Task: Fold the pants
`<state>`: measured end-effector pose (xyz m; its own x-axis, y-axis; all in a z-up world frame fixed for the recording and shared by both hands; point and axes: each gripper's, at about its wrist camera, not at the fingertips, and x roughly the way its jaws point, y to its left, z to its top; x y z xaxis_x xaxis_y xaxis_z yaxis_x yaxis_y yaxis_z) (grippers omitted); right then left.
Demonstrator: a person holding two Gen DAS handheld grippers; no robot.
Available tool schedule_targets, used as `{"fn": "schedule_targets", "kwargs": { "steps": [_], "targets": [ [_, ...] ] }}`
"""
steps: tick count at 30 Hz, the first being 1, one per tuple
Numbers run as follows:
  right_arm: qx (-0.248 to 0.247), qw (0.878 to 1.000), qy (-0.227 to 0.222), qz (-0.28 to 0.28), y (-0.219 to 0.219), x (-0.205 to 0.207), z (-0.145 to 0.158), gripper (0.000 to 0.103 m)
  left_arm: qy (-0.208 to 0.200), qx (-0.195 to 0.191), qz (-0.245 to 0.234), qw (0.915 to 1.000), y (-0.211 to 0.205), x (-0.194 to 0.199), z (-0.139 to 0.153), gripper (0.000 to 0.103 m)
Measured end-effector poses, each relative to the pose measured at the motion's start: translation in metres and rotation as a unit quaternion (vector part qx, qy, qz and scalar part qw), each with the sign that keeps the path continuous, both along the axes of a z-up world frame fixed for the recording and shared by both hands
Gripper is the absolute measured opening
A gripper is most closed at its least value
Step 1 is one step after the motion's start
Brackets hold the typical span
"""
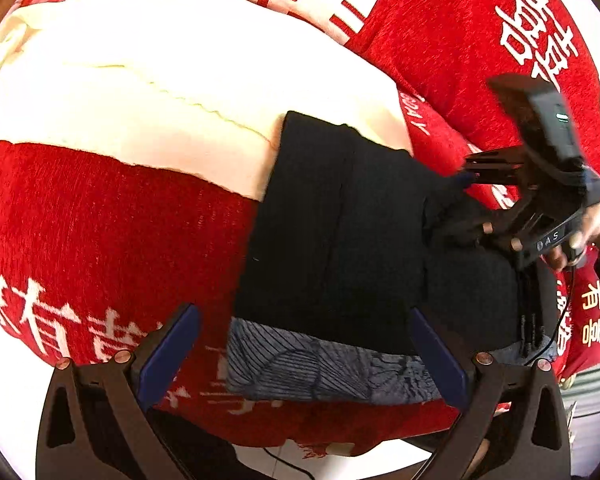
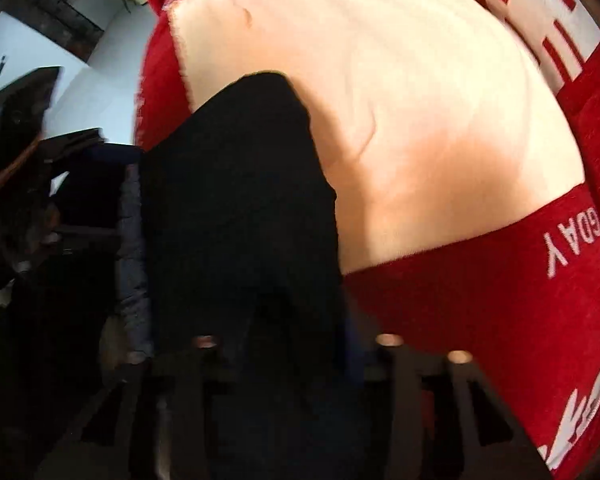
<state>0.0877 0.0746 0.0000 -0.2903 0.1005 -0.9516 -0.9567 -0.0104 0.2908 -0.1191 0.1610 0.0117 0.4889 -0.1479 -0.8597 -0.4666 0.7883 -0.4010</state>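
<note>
pants folded over, right side being set

pants (image 1: 332,232) lie as a dark rectangle on the red cover (image 1: 100,216), far end over the cream panel (image 1: 180,92), near end by the cover's front edge. black ribbed knit; a grey lined inner face shows along the near hem.

left gripper (image 1: 304,364) hovers over the near hem, blue pads spread wide, nothing held.

right gripper (image 1: 466,200) sits at the pants' right edge; its wrist view is blurred and dark cloth fills the space between its fingers, so cannot tell if it grips.

judged: a late fold. next calls for freeing the right edge, then squaring and flattening the stack.
</note>
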Motion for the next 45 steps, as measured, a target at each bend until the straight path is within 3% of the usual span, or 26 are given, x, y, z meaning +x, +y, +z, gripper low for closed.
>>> {"fn": "schedule_targets", "kwargs": {
  "steps": [1, 2, 3, 4, 6, 8, 9, 14, 15, 17, 19, 23, 27, 32, 39, 41, 43, 45],
  "targets": [
    [0.008, 1.000, 0.010, 0.003, 0.003, -0.002, -0.003, 0.090, 0.006, 0.005, -0.002, 1.0000, 0.000, 0.002, -0.001, 0.103],
    [0.024, 1.000, 0.000, 0.013, 0.007, -0.008, -0.003, 0.087, 0.009, 0.008, -0.003, 0.9999, 0.000, 0.001, -0.002, 0.103],
    [0.022, 1.000, 0.003, 0.017, 0.013, -0.014, -0.003, 0.073, 0.009, 0.008, -0.004, 0.9999, 0.000, 0.000, -0.002, 0.103],
    [0.017, 1.000, 0.010, 0.014, 0.017, -0.017, 0.001, 0.066, 0.006, 0.004, -0.005, 1.0000, -0.001, 0.000, -0.001, 0.103],
    [0.022, 0.999, -0.012, 0.027, 0.011, -0.023, 0.012, 0.039, 0.001, -0.002, -0.008, 1.0000, 0.002, -0.007, 0.001, 0.103],
    [0.055, 0.998, -0.027, 0.025, -0.003, -0.025, 0.034, 0.022, -0.006, 0.001, -0.011, 0.9999, 0.006, -0.014, 0.005, 0.103],
    [0.073, 0.997, -0.026, 0.022, -0.010, -0.026, 0.046, 0.019, -0.012, 0.002, -0.015, 0.9998, 0.007, -0.015, 0.007, 0.103],
    [0.134, 0.988, -0.060, 0.044, -0.041, -0.045, 0.086, 0.018, -0.047, 0.018, -0.081, 0.9954, 0.009, -0.002, 0.017, 0.103],
    [0.142, 0.985, -0.083, 0.051, -0.045, -0.052, 0.089, 0.018, -0.044, 0.028, -0.091, 0.9945, 0.010, 0.002, 0.018, 0.103],
    [0.134, 0.981, -0.127, 0.066, -0.049, -0.067, 0.084, 0.018, -0.043, 0.030, -0.098, 0.9938, 0.012, 0.011, 0.017, 0.103],
    [0.103, 0.982, -0.149, 0.060, -0.044, -0.069, 0.065, 0.025, -0.037, 0.019, -0.105, 0.9935, 0.011, 0.017, 0.012, 0.103],
    [0.061, 0.987, -0.141, 0.054, -0.027, -0.052, 0.035, 0.031, -0.026, 0.040, -0.120, 0.9916, -0.002, 0.026, 0.006, 0.103],
    [0.086, 0.981, -0.151, 0.088, -0.043, -0.059, 0.056, 0.018, -0.045, 0.039, -0.130, 0.9897, -0.011, 0.020, 0.014, 0.103],
    [0.130, 0.972, -0.169, 0.100, -0.061, -0.077, 0.086, 0.016, -0.069, 0.015, -0.140, 0.9876, -0.005, 0.021, 0.016, 0.103],
    [0.161, 0.968, -0.160, 0.104, -0.070, -0.080, 0.103, 0.016, -0.103, -0.009, -0.262, 0.9595, -0.043, 0.048, 0.023, 0.103],
    [0.152, 0.970, -0.168, 0.091, -0.067, -0.075, 0.095, 0.016, -0.109, 0.016, -0.281, 0.9534, -0.061, 0.048, 0.033, 0.085],
    [0.131, 0.976, -0.163, 0.065, -0.060, -0.063, 0.084, 0.017, -0.064, 0.075, -0.269, 0.9582, -0.068, 0.053, 0.033, 0.030],
    [0.111, 0.981, -0.158, 0.025, -0.057, -0.050, 0.080, 0.034, -0.038, 0.049, -0.250, 0.9662, -0.060, 0.056, 0.032, 0.028]
  ]
}}
